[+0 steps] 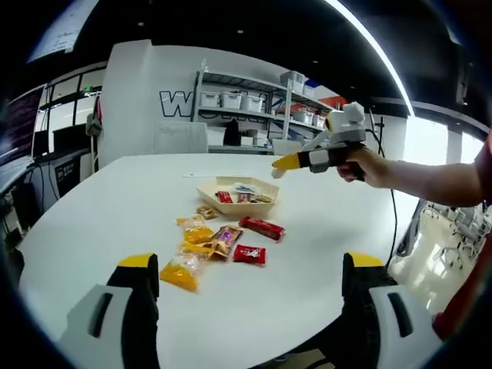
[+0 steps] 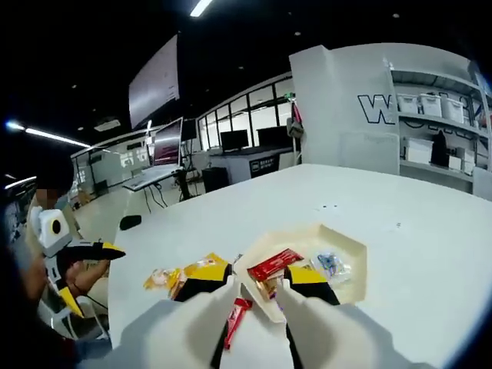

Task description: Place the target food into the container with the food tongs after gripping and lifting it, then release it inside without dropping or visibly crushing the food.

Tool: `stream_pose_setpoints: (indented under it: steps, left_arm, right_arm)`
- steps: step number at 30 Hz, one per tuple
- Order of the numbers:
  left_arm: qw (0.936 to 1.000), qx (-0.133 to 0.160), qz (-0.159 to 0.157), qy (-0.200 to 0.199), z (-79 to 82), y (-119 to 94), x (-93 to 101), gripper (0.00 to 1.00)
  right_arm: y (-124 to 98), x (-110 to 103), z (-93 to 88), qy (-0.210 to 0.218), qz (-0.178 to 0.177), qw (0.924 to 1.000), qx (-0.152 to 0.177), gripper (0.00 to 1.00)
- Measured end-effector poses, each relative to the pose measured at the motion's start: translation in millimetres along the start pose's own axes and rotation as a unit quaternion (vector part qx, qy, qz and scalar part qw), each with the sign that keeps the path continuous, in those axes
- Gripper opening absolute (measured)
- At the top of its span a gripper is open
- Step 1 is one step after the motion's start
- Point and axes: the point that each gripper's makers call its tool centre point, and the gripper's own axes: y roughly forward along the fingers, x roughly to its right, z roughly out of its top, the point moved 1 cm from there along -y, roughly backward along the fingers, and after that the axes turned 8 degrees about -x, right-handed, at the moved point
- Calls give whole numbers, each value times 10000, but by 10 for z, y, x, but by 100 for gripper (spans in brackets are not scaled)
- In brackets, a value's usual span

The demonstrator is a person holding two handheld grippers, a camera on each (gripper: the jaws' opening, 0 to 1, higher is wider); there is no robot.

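Note:
A beige tray (image 1: 213, 187) sits mid-table and holds a red packet (image 1: 224, 197) and a few other wrapped snacks. In front of it lie loose snacks: a long red bar (image 1: 261, 227), a small red packet (image 1: 249, 254), a brown packet (image 1: 225, 239) and yellow packets (image 1: 181, 274). My left gripper (image 1: 250, 265) hangs low near the table's front edge, jaws wide apart and empty. A hand holds my right gripper (image 1: 283, 164) in the air just right of the tray. In its own view the right gripper (image 2: 257, 278) is open above the tray (image 2: 350, 244), over the red packet (image 2: 274, 264).
The left gripper (image 2: 88, 273) shows beyond the table's left edge, beside a person. A small black object (image 2: 129, 222) lies on the far table corner. Shelves with bins (image 1: 238, 100) stand behind the table, and a white chair (image 1: 442, 246) stands to its right.

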Motion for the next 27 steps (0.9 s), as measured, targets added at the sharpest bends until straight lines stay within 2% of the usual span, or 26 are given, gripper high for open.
stream_pose_setpoints:
  steps: [5, 13, 17, 20, 25, 27]
  left_arm:
    - [9999, 56, 34, -93, 20, -13, -26, 99]
    - [10000, -36, 13, -53, -34, 9, -10, 98]
    - [10000, -57, -20, -41, -46, 22, 7, 98]
    - [10000, -81, -37, -22, -53, 27, 15, 98]
    - [9999, -100, -56, -3, -52, 33, 19, 97]
    - [9999, -100, -57, -6, -51, 36, 28, 97]
  right_arm:
    - [64, -89, -142, -1, 105, 9998, -152, 21]
    - [198, -324, -403, -15, 313, 9984, -460, 22]
    - [260, -421, -501, 150, 427, 9977, -509, 22]
    - [302, -409, -602, 57, 302, 9973, -667, 22]
    - [322, -403, -645, 143, 243, 9972, -688, 23]
    - [346, -403, -669, -148, 110, 9972, -731, 23]
